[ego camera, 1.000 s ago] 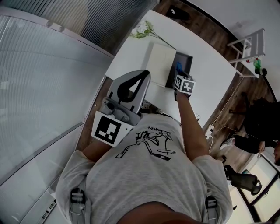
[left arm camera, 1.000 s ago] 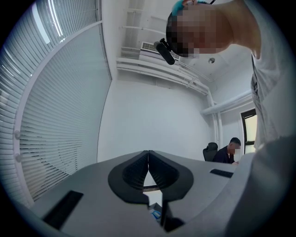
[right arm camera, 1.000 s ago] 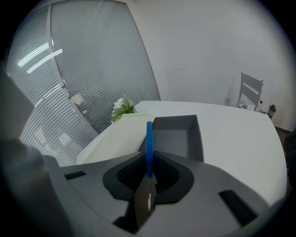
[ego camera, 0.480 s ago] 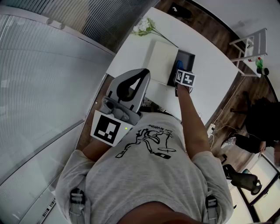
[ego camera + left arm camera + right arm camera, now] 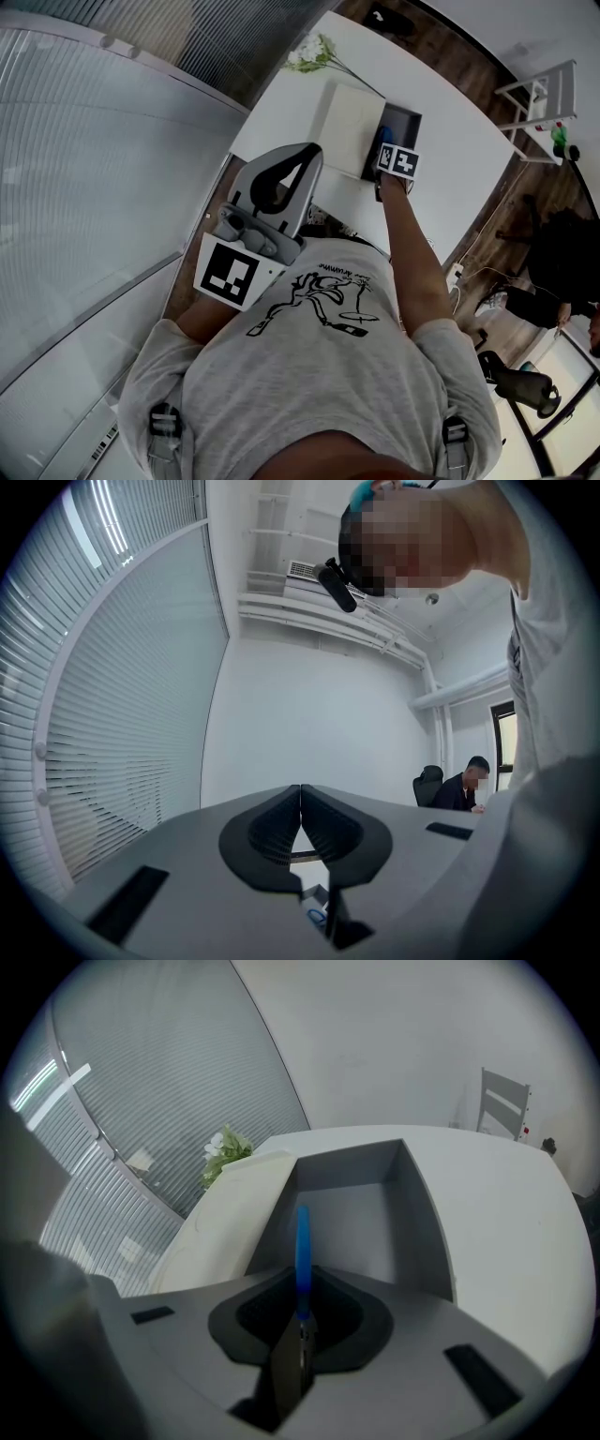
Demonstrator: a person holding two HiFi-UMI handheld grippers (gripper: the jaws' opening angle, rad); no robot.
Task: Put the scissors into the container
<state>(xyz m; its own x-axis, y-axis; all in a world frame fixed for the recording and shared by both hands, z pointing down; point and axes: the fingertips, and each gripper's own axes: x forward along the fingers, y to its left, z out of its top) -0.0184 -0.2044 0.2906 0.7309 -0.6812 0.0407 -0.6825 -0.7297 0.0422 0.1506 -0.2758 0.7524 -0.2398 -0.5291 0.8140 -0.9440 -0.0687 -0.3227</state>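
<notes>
The scissors [image 5: 302, 1251] have a blue handle that points forward and dark blades that run back between the jaws. My right gripper [image 5: 302, 1312] is shut on them and tilts down over the open dark grey container [image 5: 422, 1213], whose inside shows nothing in it. In the head view the right gripper [image 5: 384, 150] hangs at the container's [image 5: 408, 127] near edge, with the blue handle just visible. My left gripper [image 5: 302, 155] is held close to the person's chest, pointing level, and its jaws meet at the tips [image 5: 300, 794] with nothing between them.
A cream lid or board [image 5: 239, 1213] lies against the container's left side. White flowers [image 5: 309, 54] lie at the far end of the white table [image 5: 450, 150]. A white chair [image 5: 502, 1101] stands beyond the table. A seated person [image 5: 464, 789] is far off.
My right gripper has sunk with the scissors toward the container's opening and rolled a little. The left gripper has stayed where it was.
</notes>
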